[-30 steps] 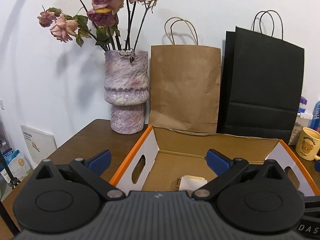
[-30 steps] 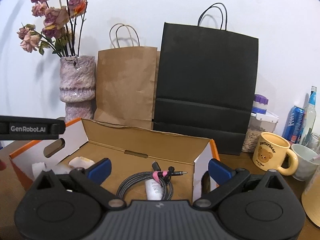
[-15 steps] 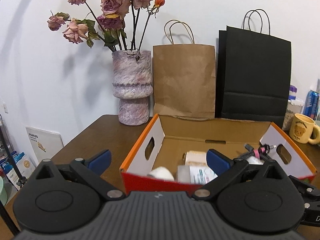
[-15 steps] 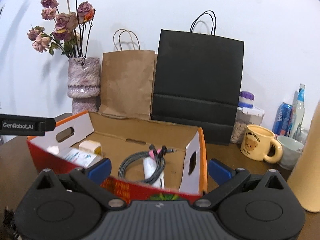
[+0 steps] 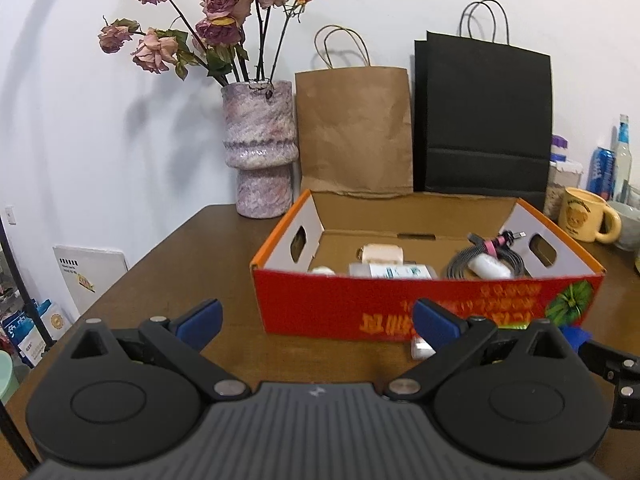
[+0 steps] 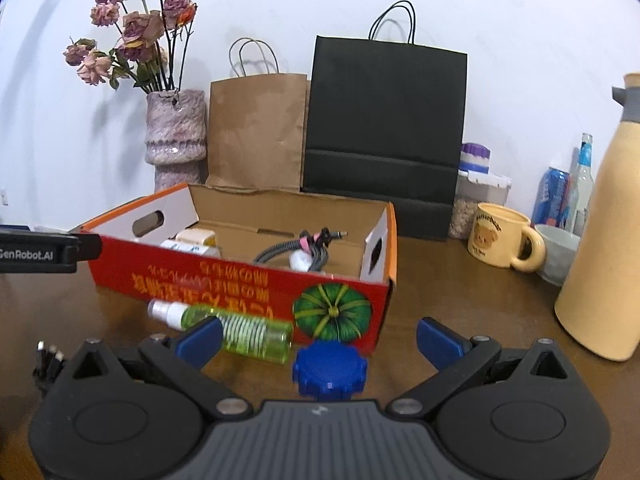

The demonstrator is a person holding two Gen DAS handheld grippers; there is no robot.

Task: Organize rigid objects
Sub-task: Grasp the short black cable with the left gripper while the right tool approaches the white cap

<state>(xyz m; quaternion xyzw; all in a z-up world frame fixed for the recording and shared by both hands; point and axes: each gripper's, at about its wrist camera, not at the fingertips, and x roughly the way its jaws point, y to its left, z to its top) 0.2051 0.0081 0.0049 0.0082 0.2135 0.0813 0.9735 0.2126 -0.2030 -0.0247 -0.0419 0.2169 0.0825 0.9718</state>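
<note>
- Your left gripper (image 5: 316, 318) hangs released, jaws spread wide, nothing between them, over bare tabletop (image 5: 180, 264) in front of the box.
- Your right gripper (image 6: 320, 340) is likewise spread and empty; a blue ridged cap (image 6: 330, 368) sits between its fingers, not pinched.
- Green spray bottle (image 6: 236, 328) lies on its side against the red front wall of the cardboard box (image 6: 224, 280).
- Inside the box: coiled cable (image 5: 486, 258) with pink tie at right, small cream block (image 5: 380, 254) and a flat white packet (image 5: 390, 271) at centre-left.
- Behind: vase of dried roses (image 5: 260, 148), brown paper bag (image 5: 354, 128), black paper bag (image 5: 484, 116), bear mug (image 6: 504, 236).
</note>
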